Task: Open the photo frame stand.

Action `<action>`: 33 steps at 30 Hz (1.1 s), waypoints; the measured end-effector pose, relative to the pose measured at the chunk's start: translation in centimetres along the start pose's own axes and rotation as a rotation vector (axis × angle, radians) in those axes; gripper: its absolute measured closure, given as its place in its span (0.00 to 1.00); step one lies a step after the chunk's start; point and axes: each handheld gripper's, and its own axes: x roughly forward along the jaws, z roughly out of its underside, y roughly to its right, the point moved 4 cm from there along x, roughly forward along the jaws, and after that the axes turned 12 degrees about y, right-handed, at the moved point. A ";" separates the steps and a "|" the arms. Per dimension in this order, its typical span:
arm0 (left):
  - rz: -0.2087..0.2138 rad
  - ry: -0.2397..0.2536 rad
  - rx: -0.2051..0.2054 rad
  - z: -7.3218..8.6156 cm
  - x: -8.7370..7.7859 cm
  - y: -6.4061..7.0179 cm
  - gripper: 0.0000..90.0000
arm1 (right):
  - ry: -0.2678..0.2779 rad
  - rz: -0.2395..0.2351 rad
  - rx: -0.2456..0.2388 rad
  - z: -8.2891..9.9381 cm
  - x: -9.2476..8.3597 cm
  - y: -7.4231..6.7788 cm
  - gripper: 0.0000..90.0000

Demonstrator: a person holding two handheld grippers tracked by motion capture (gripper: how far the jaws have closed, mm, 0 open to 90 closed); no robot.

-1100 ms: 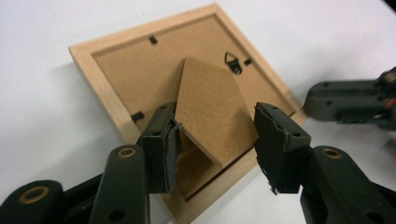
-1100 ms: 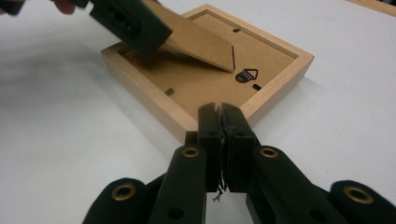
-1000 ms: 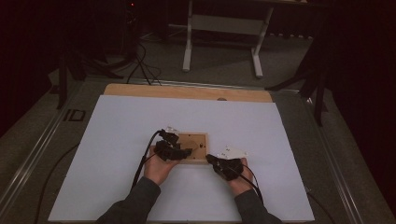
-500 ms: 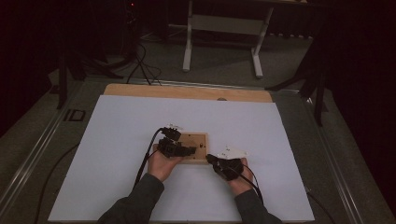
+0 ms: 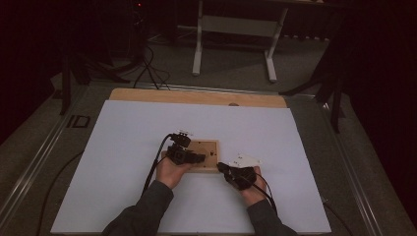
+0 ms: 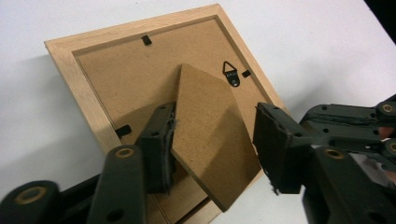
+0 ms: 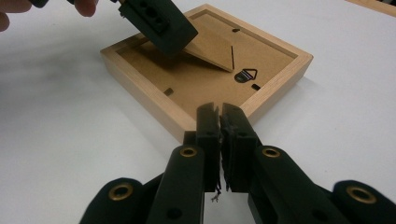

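Lifting the easel stand (image 6: 210,140) off the back of the picture frame (image 6: 81,60) is going on: the left gripper (image 6: 212,140) is straddling it, jaws apart and just having been closing, one pad touching its edge. The right gripper (image 7: 220,140), jaws together, is pressing the frame's near rim; it should be bracing there while the left is squeezing squarely.

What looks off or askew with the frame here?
The picture frame lies face down on the white sheet, turned askew to its edges. Its easel stand is lifted off the backing at an angle, between the open pads of the left claw. The right claw, shut, rests against the frame's corner. No visible damage.
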 end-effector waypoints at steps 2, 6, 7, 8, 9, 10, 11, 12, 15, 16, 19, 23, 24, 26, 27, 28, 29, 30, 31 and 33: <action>-0.008 -0.001 0.000 -0.1 0.0 0.0 0.58 | 0.000 0.001 0.000 0.0 0.0 0.0 0.95; -0.013 -0.017 0.017 -0.1 0.0 0.0 0.60 | 0.000 0.000 -0.001 0.0 0.0 0.0 0.95; -0.017 -0.018 0.026 0.0 0.0 0.0 0.60 | 0.000 0.001 -0.001 0.0 0.0 0.0 0.95; -0.017 -0.018 0.026 0.0 0.0 0.0 0.60 | 0.000 0.001 -0.001 0.0 0.0 0.0 0.95; -0.023 -0.016 0.035 0.0 0.0 0.0 0.60 | -0.001 0.002 -0.001 0.0 0.0 0.0 0.94; -0.023 -0.016 0.035 0.0 0.0 0.0 0.60 | -0.001 0.002 -0.001 0.0 0.0 0.0 0.94; -0.026 -0.016 0.045 0.0 0.0 0.1 0.60 | -0.001 0.001 0.000 0.0 0.0 0.0 0.94; -0.026 -0.016 0.045 0.0 0.0 0.1 0.60 | -0.001 0.001 0.000 0.0 0.0 0.0 0.94; -0.027 -0.016 0.068 0.1 0.0 0.2 0.60 | -0.004 -0.001 0.003 0.0 0.0 0.1 0.92; -0.027 -0.016 0.068 0.1 0.0 0.2 0.60 | -0.004 -0.001 0.003 0.0 0.0 0.1 0.92; -0.034 -0.005 0.093 0.1 -0.1 0.4 0.60 | -0.008 -0.006 0.003 0.0 -0.1 0.1 0.90; -0.041 0.001 0.130 0.2 -0.2 0.7 0.60 | -0.003 -0.010 0.003 -0.1 -0.2 0.3 0.87; -0.042 0.008 0.141 0.2 -0.2 0.7 0.60 | 0.000 -0.012 0.004 -0.1 -0.2 0.3 0.87; -0.041 0.012 0.161 0.2 -0.3 0.8 0.60 | 0.002 -0.014 0.007 -0.2 -0.2 0.3 0.86; -0.045 0.018 0.173 0.3 -0.4 0.9 0.60 | 0.004 -0.015 0.008 -0.2 -0.3 0.3 0.85; -0.045 0.018 0.173 0.3 -0.4 0.9 0.60 | 0.004 -0.015 0.008 -0.2 -0.3 0.3 0.85; -0.045 0.021 0.183 0.3 -0.4 1.0 0.60 | 0.007 -0.018 0.010 -0.3 -0.4 0.4 0.84; -0.048 0.026 0.196 0.3 -0.5 1.2 0.60 | 0.007 -0.017 0.010 -0.3 -0.4 0.5 0.84; -0.048 0.026 0.196 0.3 -0.5 1.2 0.60 | 0.011 -0.014 0.015 -0.3 -0.5 0.6 0.83; -0.054 0.035 0.209 0.4 -0.6 1.3 0.60 | 0.014 -0.015 0.016 -0.4 -0.5 0.6 0.83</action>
